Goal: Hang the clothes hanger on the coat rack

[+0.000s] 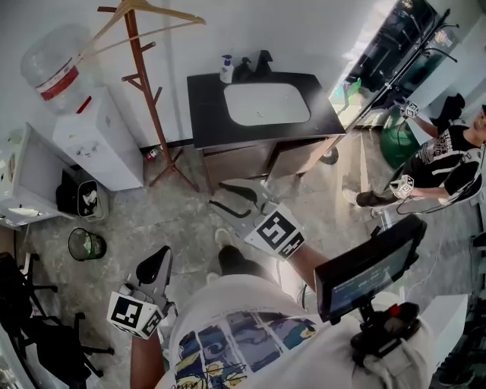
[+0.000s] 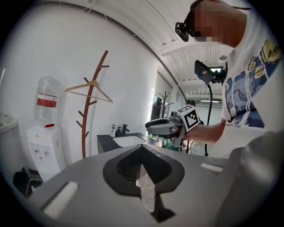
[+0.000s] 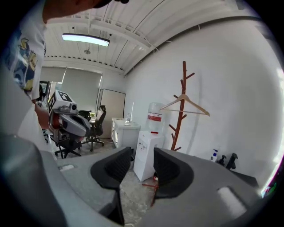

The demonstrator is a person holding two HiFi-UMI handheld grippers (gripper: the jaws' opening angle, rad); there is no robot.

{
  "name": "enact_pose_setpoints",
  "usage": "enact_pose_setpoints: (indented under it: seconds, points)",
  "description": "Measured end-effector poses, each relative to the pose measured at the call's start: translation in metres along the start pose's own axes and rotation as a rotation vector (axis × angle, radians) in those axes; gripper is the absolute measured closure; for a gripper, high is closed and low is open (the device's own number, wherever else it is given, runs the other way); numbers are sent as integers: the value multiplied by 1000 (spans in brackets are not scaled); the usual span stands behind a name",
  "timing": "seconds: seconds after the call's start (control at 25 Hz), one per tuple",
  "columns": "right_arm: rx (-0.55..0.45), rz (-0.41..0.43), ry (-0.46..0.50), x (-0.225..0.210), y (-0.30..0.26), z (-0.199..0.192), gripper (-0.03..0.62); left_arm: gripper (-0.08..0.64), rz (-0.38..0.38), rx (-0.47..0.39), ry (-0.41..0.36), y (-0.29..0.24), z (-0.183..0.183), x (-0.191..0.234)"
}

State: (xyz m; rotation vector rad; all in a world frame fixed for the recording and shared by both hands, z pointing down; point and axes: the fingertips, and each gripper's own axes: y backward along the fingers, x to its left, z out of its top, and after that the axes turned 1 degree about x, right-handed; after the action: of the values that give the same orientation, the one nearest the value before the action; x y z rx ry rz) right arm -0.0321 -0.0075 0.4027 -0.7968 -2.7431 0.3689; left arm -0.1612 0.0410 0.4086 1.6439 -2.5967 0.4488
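A wooden clothes hanger hangs from the top of the brown branch-style coat rack by the white wall; it also shows in the left gripper view, hanger on rack, and in the right gripper view, hanger on rack. My left gripper is low at the left, far from the rack, jaws pressed together with no object in them. My right gripper is held out in front of me, well short of the rack, jaws apart and empty.
A water dispenser stands left of the rack, a dark sink cabinet to its right. A round bin and office chairs are at the left. Another person sits at the right. A monitor rig is near my right side.
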Motion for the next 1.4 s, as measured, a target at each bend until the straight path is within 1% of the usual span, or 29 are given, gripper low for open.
enact_pose_setpoints:
  seconds: [0.16, 0.32, 0.68, 1.04, 1.4]
  points:
    - [28, 32, 30, 18, 5, -4, 436, 557, -7, 3, 1, 0, -3, -7]
    - [38, 39, 31, 29, 11, -4, 461, 557, -15, 11, 2, 0, -9, -13]
    - [38, 51, 44, 38, 18, -4, 548, 557, -22, 16, -1, -2, -13, -19]
    - [45, 42, 56, 36, 19, -6, 565, 557, -28, 24, 4, -5, -15, -18]
    - [59, 25, 51, 7, 11, -14, 565, 557, -48, 25, 5, -33, -9, -7]
